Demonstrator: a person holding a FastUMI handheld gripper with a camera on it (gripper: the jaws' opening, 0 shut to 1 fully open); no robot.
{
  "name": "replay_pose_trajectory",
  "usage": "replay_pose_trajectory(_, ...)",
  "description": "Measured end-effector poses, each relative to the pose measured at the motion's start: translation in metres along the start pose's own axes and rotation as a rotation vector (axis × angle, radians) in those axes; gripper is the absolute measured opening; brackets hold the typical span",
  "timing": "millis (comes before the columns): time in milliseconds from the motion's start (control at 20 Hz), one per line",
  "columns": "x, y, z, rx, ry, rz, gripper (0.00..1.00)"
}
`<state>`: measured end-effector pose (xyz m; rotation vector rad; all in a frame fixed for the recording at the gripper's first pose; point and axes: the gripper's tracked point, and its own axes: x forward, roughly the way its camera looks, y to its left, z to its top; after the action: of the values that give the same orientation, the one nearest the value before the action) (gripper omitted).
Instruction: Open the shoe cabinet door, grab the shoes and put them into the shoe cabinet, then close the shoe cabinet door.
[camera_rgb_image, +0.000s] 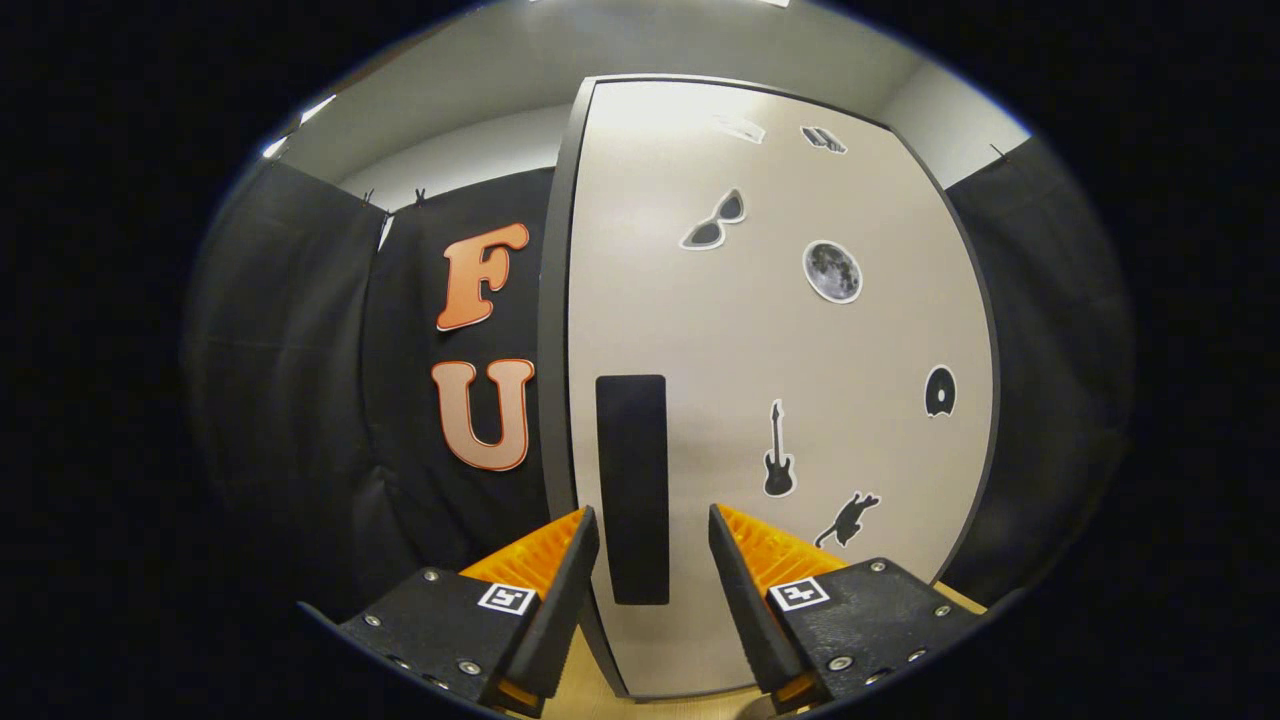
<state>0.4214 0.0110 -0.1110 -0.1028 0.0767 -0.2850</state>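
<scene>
The shoe cabinet's door (780, 330) is a tall pale panel with a dark frame and several small black stickers. It stands shut right ahead of me. A black vertical handle (632, 490) runs down its left side. My gripper (652, 525) is open, its orange-and-black fingers (560, 570) on either side of the handle's lower half. The fingers look close to the handle; I cannot tell whether they touch it.
Black cloth (290, 380) hangs to the left and right of the cabinet. A strip of light wooden surface (690, 706) lies below the door, between the fingers. White wall and ceiling (480, 90) rise above the cloth.
</scene>
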Motion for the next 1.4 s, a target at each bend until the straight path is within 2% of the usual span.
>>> replay_pose_trajectory(200, 0.014, 0.004, -0.007, 0.000, 0.026, -0.011, 0.55)
replay_pose_trajectory(250, 0.013, 0.007, -0.005, -0.004, 0.011, -0.013, 0.47)
replay_pose_trajectory(350, 0.014, 0.006, -0.005, -0.026, 0.004, -0.030, 0.37)
replay_pose_trajectory(550, 0.013, 0.007, -0.007, -0.027, 0.043, -0.009, 0.28)
replay_pose_trajectory(650, 0.012, 0.006, -0.007, -0.035, 0.053, -0.001, 0.25)
replay_pose_trajectory(950, -0.004, 0.004, -0.008, -0.032, 0.069, 0.029, 0.25)
replay_pose_trajectory(1400, -0.079, -0.027, 0.001, -0.068, 0.072, 0.015, 0.25)
